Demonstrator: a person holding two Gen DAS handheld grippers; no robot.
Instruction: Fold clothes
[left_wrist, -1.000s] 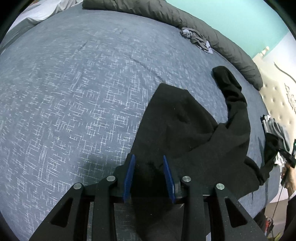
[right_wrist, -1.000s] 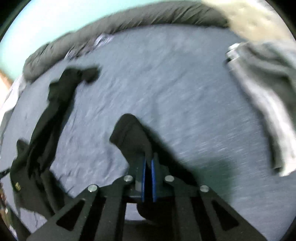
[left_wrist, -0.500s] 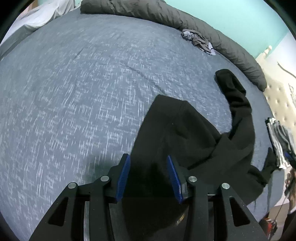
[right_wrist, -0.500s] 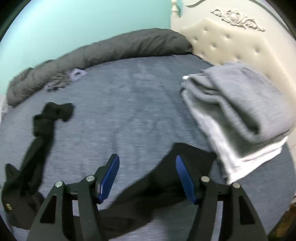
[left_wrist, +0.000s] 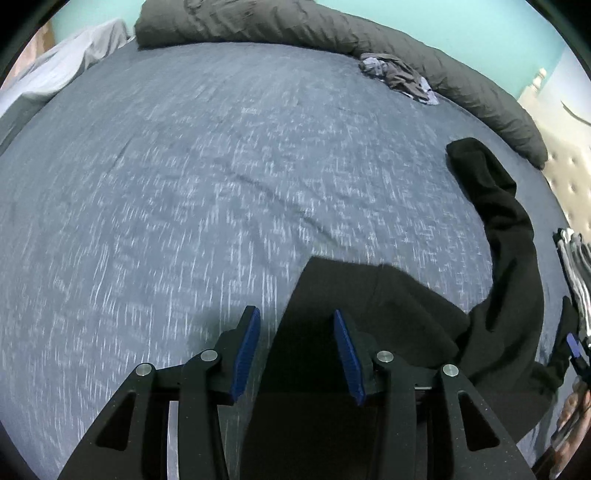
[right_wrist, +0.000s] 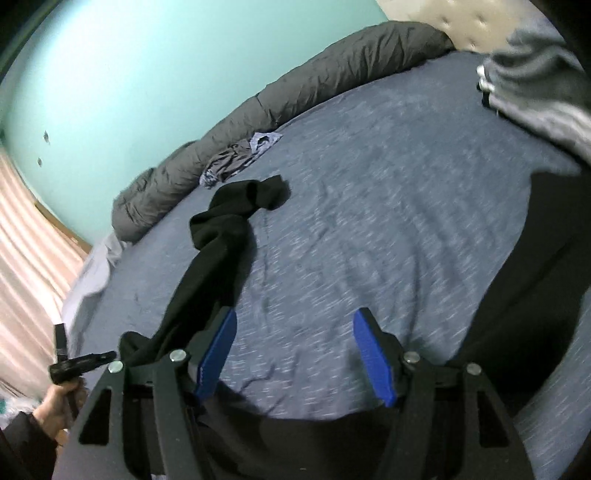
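Black garment (left_wrist: 399, 321) is spread on the bed (left_wrist: 184, 184), and it sits right under and ahead of the left claw (left_wrist: 295, 328). Its flat squared-off edge pokes out just past the two blue pads; the right pad looks like it's over the cloth and the left pad over bare sheet just beside the edge. Left claw is spread wide with nothing between the pads, so it's let go. Can't tell if the pads actually touch the fabric.

Right claw (right_wrist: 295, 332) is also wide apart and gripping nothing, with only the blue-grey sheet showing between its pads. In that view the garment (right_wrist: 218, 258) wraps around it on both sides: a long twisted sleeve or leg runs up past the left pad, ending in a floppy cuff, and a big dark panel fills the right edge of the frame. More black cloth lies below the claw's frame.

Garment is plain black and matte, partly flat near the left claw but bunched and rumpled where the long piece joins the body.

Other stuff: a grey rolled duvet (left_wrist: 332, 33) along the far edge of the bed, a small crumpled grey item (left_wrist: 399, 75) against it, and a stack of folded grey clothes (right_wrist: 543, 85) near the headboard. A hand (right_wrist: 59, 406) shows at the lower left of the right view.
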